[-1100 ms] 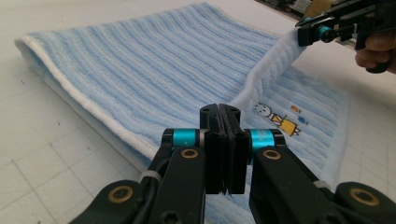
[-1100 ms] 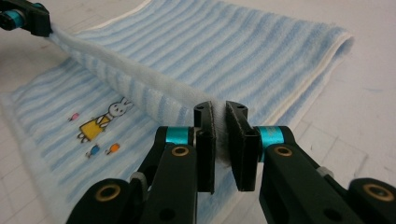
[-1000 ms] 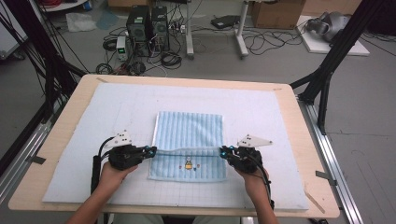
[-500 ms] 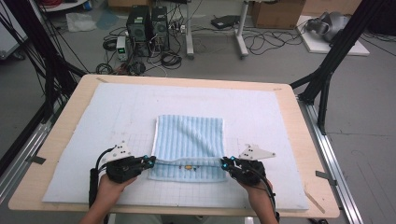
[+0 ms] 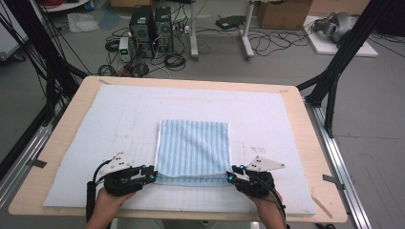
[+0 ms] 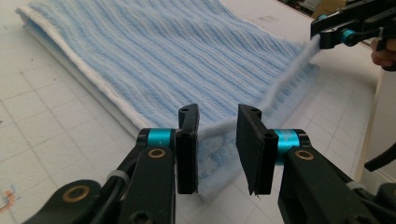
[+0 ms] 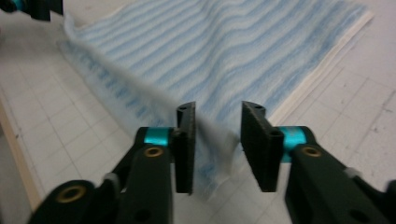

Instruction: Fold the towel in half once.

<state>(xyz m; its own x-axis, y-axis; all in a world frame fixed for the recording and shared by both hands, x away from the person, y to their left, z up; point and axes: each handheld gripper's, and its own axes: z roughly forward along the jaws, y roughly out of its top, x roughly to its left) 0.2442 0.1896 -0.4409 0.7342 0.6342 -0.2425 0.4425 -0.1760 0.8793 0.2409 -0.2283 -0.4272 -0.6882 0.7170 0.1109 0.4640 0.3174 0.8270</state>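
A folded blue-and-white striped towel [image 5: 193,151] is lying on the pale gridded mat [image 5: 286,119] covering the wooden worktop [image 5: 62,138], its near folded edge stretching between the two sets of fingers and its far edge lying well beyond them. The left gripper [image 5: 152,175] is sitting at the towel's near left corner, and its fingers have just been opening: in the left gripper view the left gripper [image 6: 217,140] is standing with its black fingers [image 6: 187,144] released, a wisp of the towel's white hem still lying in the gap and brushing the left-hand pad, with no squeeze on it. The right gripper [image 5: 231,177] is sitting at the near right corner, its fingers likewise having just been opening; in the right gripper view the right gripper [image 7: 217,140] is showing its fingers [image 7: 254,142] parted, the blurred hem slipping between them unpressed. Behind each set of fingers, a person's hands [image 5: 106,205] are gripping the tools at the worktop's near edge. Beyond the far edge, computer towers [image 5: 150,24] and cables are crowding the floor.
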